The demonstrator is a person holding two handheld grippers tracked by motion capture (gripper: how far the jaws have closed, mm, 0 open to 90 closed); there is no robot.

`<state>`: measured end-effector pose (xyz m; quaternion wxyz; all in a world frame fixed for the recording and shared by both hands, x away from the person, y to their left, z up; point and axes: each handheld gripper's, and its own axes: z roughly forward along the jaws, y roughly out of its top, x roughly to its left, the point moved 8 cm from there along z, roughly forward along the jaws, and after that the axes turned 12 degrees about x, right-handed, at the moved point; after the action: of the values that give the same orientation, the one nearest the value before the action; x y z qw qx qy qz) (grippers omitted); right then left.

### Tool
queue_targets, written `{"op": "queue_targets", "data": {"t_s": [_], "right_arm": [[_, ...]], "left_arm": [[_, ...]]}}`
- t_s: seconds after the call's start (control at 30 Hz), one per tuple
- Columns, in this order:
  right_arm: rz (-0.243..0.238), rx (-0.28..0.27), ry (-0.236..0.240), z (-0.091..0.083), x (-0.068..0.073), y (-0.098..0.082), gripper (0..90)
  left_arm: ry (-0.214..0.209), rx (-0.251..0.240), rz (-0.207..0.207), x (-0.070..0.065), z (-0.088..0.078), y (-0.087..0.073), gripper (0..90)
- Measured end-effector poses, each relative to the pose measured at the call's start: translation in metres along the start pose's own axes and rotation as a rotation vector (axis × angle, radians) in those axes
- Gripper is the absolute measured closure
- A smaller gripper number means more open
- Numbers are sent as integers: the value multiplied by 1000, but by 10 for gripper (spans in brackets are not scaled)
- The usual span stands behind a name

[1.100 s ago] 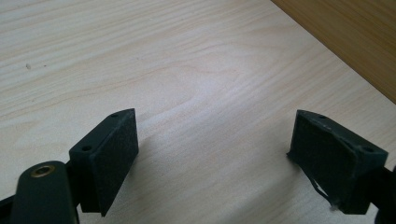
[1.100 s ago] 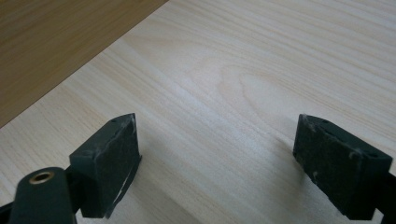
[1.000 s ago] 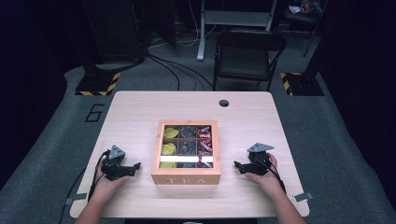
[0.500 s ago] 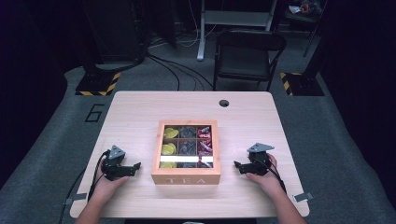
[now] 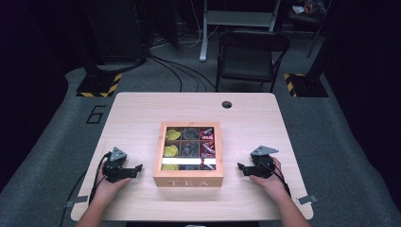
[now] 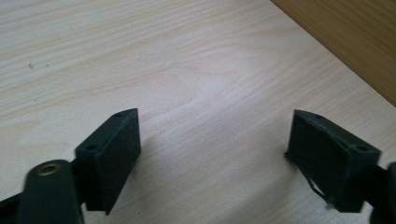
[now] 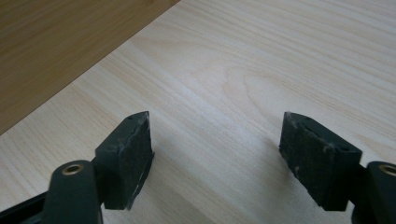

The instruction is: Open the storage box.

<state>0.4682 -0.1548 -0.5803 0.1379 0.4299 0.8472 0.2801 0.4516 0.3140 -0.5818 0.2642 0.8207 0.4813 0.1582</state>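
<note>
We see the table (image 5: 142,113) with the tea box (image 5: 188,176) at its centre, lid open. At the box's nine o'clock rests our left gripper (image 5: 135,169), at three o'clock our right gripper (image 5: 242,168). Both have just been closing slightly, yet gape wide over bare wood, holding nothing.

Tea box (image 5: 188,179) mid-table (image 5: 142,113), seemingly packets (image 5: 172,151) inside, chair (image 5: 250,52) behind

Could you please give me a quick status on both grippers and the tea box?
Left gripper and right gripper open, empty, jaws just closing slightly. Tea box between them, untouched, clear lid shut. Table bare around it.
</note>
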Motion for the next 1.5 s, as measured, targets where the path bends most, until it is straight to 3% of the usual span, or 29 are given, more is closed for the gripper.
{"op": "queue_targets", "data": {"t_s": [0.07, 0.2, 0.33, 0.53, 0.7, 1.03, 1.5], "right_arm": [[6, -8, -5, -1, 0, 0, 309], [39, 12, 18, -6, 1, -1, 399], [13, -12, 14, -17, 4, 3, 409], [-32, -24, 39, -29, 19, 9, 431], [-53, -49, 66, -43, 32, 21, 439], [-121, -76, 103, -68, 60, 34, 438], [-166, -87, 155, -77, 86, 32, 428]], "left_arm": [[2, 6, 0, 0, -2, 0, 267], [-28, 12, -23, -5, -6, 0, 313], [-108, -5, -62, -15, -15, 3, 332], [-125, -12, -39, -26, -30, 10, 391], [-139, -41, -27, -34, -45, 21, 393], [-154, -39, 19, -46, -71, 27, 388], [-189, -64, 79, -69, -83, 27, 389]]}}
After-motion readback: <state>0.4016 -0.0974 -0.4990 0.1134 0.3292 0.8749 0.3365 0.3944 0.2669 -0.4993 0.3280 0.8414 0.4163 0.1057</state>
